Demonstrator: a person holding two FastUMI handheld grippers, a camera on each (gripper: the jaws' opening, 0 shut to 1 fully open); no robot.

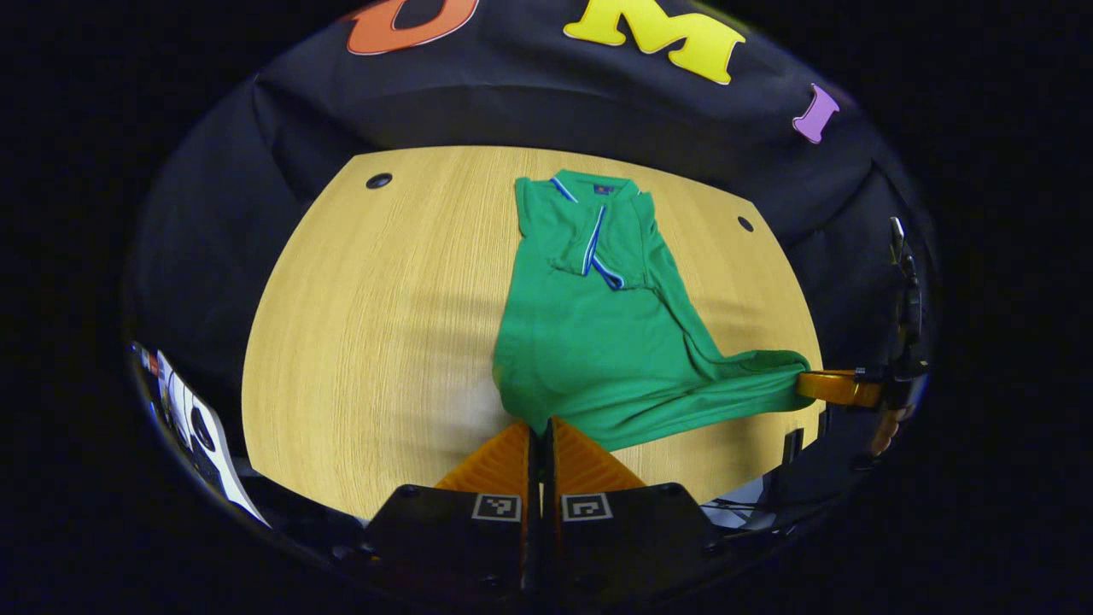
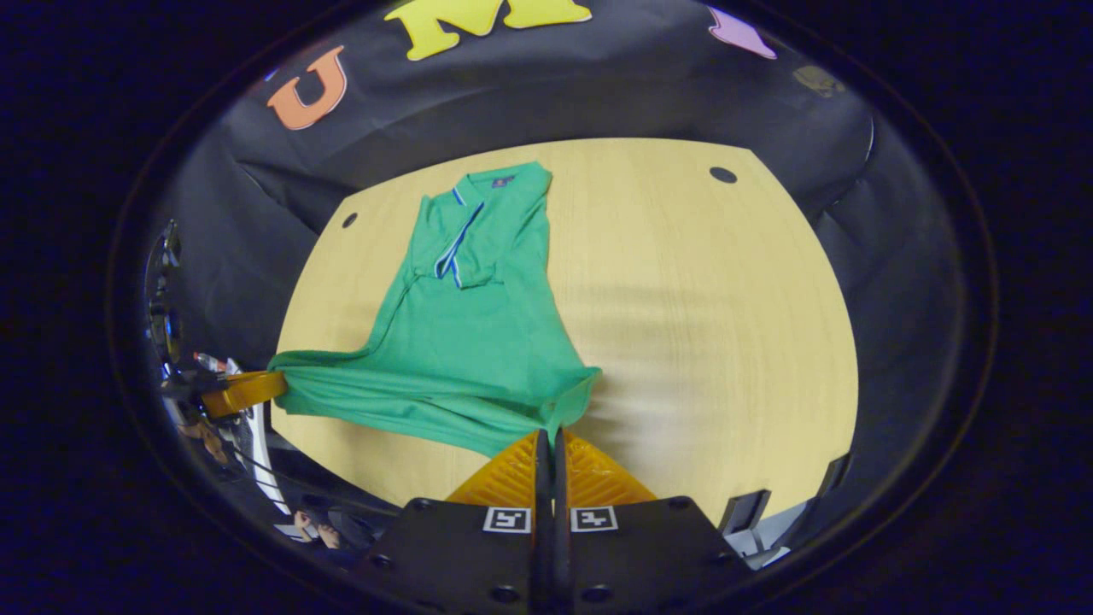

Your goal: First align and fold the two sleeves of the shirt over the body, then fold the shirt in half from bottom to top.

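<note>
A green polo shirt (image 1: 598, 342) (image 2: 465, 333) lies on the wooden table (image 1: 376, 325) (image 2: 717, 316), collar at the far end. Both short sleeves are folded in over the chest. My left gripper (image 1: 540, 427) is shut on one corner of the bottom hem. In the right gripper view it appears at the left (image 2: 248, 389), still pinching that corner. My right gripper (image 2: 552, 436) is shut on the other hem corner, and appears at the right (image 1: 832, 386) of the left gripper view. The hem is stretched between them and raised off the table near its front edge.
Two dark round holes (image 1: 378, 180) (image 1: 745, 224) mark the table's far corners. A white box-like object (image 1: 201, 436) stands off the table's near left in the left gripper view. A hand (image 1: 888, 427) holds the right gripper. Black cloth surrounds the table.
</note>
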